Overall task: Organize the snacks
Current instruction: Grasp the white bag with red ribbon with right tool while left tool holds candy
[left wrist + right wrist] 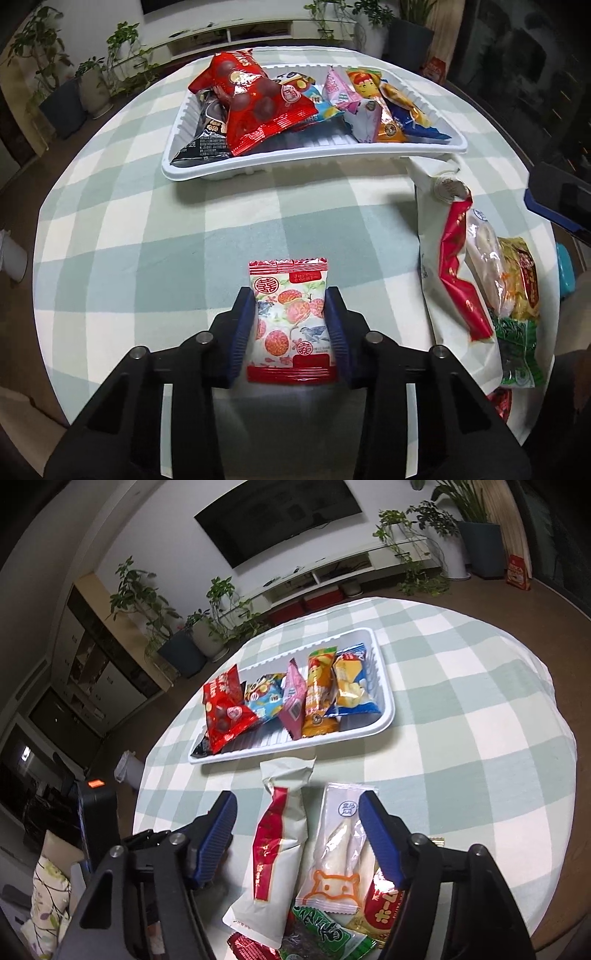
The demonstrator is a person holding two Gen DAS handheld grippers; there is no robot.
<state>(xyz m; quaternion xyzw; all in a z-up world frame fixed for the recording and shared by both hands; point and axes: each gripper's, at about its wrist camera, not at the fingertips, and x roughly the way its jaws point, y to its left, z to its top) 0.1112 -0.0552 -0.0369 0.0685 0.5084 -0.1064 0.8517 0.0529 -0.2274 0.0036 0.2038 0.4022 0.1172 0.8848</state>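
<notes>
The left gripper (290,325) is closed on a small white snack packet with red sealed ends and a print of red fruits and birds (290,321); its two blue ribbed pads press the packet on the left and right sides, and the packet lies flat between them, with its far red end sticking out beyond the fingertips. The packet is over the near part of the round table with a green and white checked cloth (147,229), well apart from the white plastic tray (295,155), which stands on the far side. In the tray there are already several snacks: a big red bag with brown balls (251,107) on the left, a pink packet (338,90) in the middle and an orange packet (380,107) to the right of it. The right gripper (297,834) is released, its jaws wide apart, and it hangs above a heap of loose snacks at the near right of the table. Between its fingers lie a long white packet with a red band (275,853) and a clear packet with an orange animal face (338,856). I cannot tell if the pads touch them. A green packet (325,932) lies nearer, under those two.
</notes>
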